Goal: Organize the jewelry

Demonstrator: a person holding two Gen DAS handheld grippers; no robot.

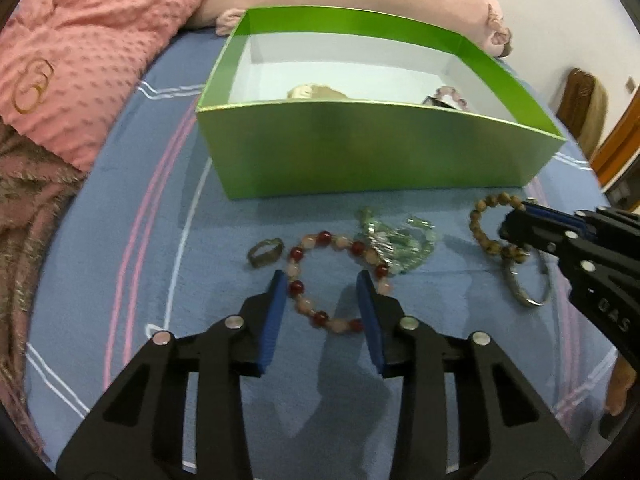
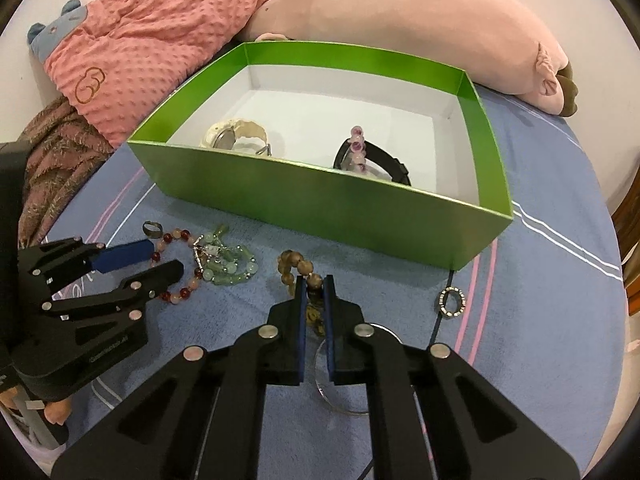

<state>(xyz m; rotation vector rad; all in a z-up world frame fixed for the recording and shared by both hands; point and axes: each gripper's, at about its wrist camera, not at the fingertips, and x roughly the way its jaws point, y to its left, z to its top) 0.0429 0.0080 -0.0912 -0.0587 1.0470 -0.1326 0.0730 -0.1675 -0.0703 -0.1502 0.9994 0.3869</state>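
Blue pads of the right gripper (image 2: 315,280) are closed on the brown wooden-bead bracelet (image 2: 298,266), which lies on the blue bedsheet (image 2: 540,280) in front of the green box (image 2: 320,208). The left gripper (image 1: 322,280) stands open around one side of the red-and-pink bead bracelet (image 1: 316,316), its pads not pressing it. A green bead bracelet (image 1: 404,244) and a dark ring (image 1: 265,252) lie just beside.

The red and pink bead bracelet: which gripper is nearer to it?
Left. The left gripper straddles the red and pink bead bracelet; the right gripper is off to the side, shut on the brown bead bracelet.
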